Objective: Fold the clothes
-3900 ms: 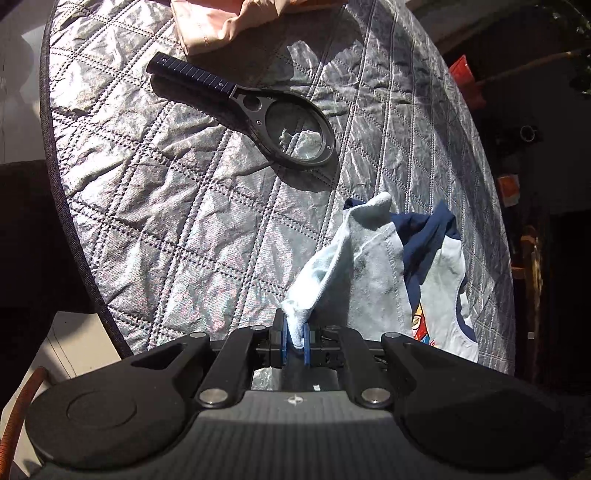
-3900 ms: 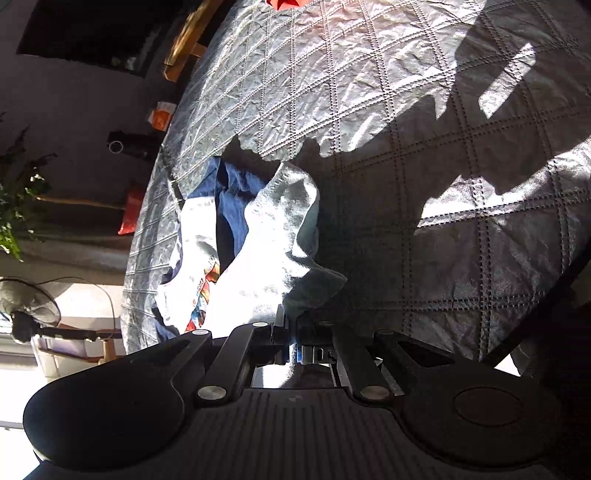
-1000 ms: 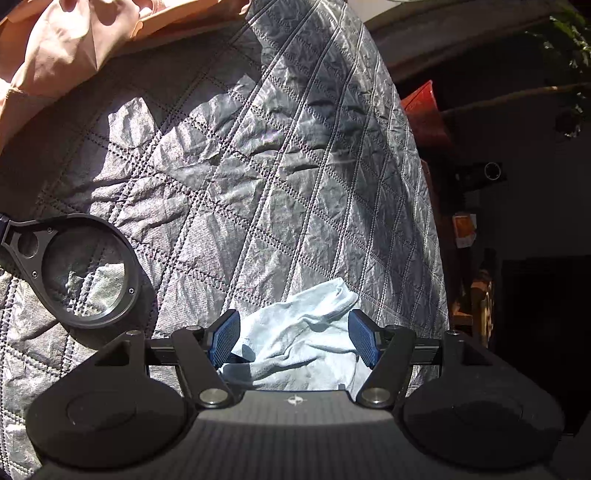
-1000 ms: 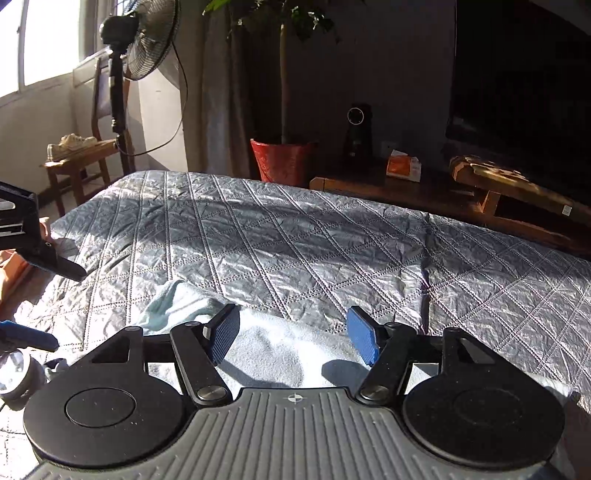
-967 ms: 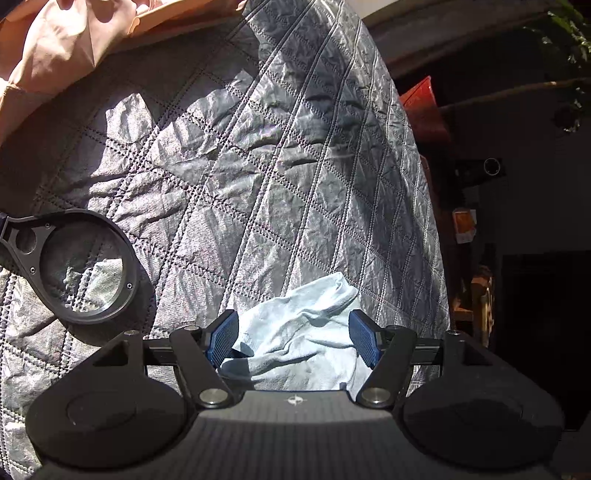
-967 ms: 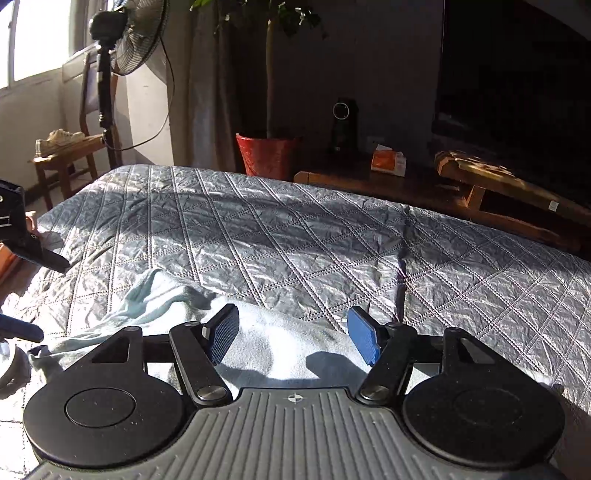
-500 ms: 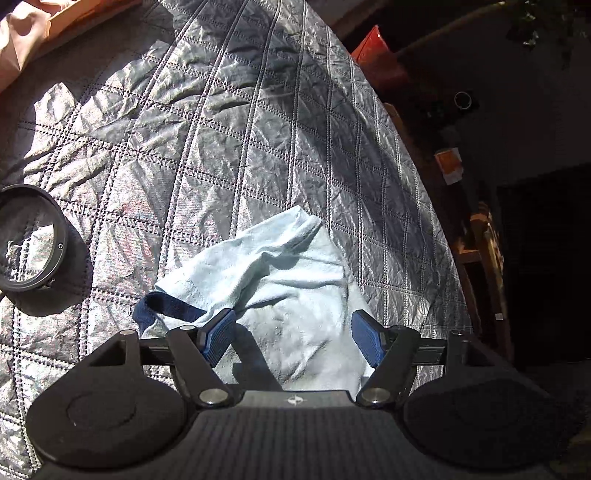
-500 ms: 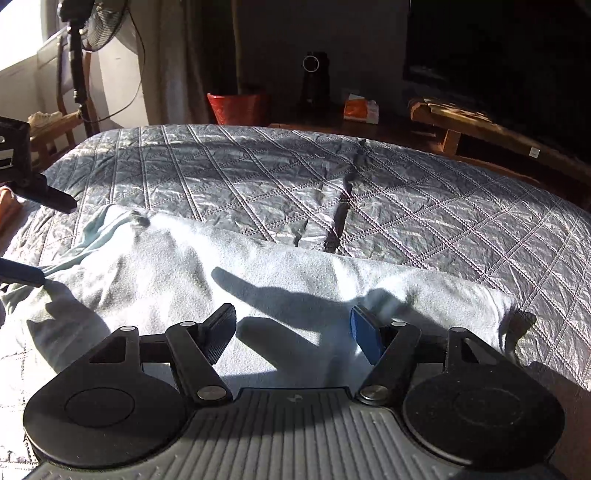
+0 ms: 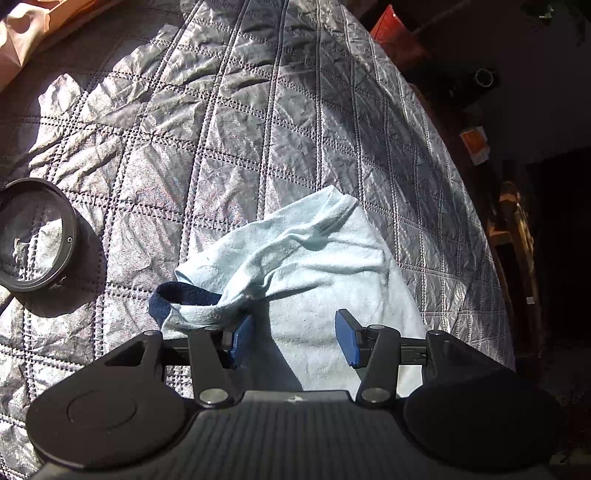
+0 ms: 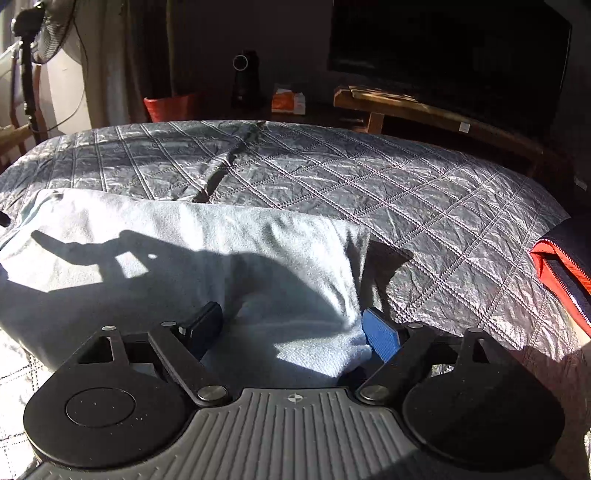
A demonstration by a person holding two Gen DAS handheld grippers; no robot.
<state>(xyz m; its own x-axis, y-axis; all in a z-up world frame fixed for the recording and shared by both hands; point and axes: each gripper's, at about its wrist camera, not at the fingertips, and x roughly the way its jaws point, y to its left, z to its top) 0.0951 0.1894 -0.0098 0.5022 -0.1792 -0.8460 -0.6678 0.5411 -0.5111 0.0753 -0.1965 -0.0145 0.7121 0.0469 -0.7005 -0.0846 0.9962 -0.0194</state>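
A light blue garment [image 9: 317, 266] with navy trim [image 9: 177, 291] lies spread on the quilted silver bed cover [image 9: 229, 122]. My left gripper [image 9: 293, 343] hovers over its near edge with jaws closing. Cloth lies between and under the fingers, and a bunched fold rests by the left pad [image 9: 240, 341], but nothing is pinched. In the right wrist view the garment [image 10: 184, 251] stretches leftwards. My right gripper [image 10: 293, 332] sits at its right-hand corner with jaws opening. That corner lies loose between the fingers, close to the blue pad [image 10: 382, 339].
A black magnifying glass [image 9: 33, 240] lies on the cover to the left, and a peach cloth [image 9: 29, 22] at the far left corner. A red and navy zipped item [image 10: 561, 273] sits at the right edge. Beyond the bed stand a fan [image 10: 33, 40], a red pot [image 10: 170, 107] and a wooden bench [image 10: 424, 107].
Earlier both grippers were shut on the lifted garment; now it lies flat and released. The left jaws have narrowed and the right jaws widened. The right gripper has moved to the garment's right corner.
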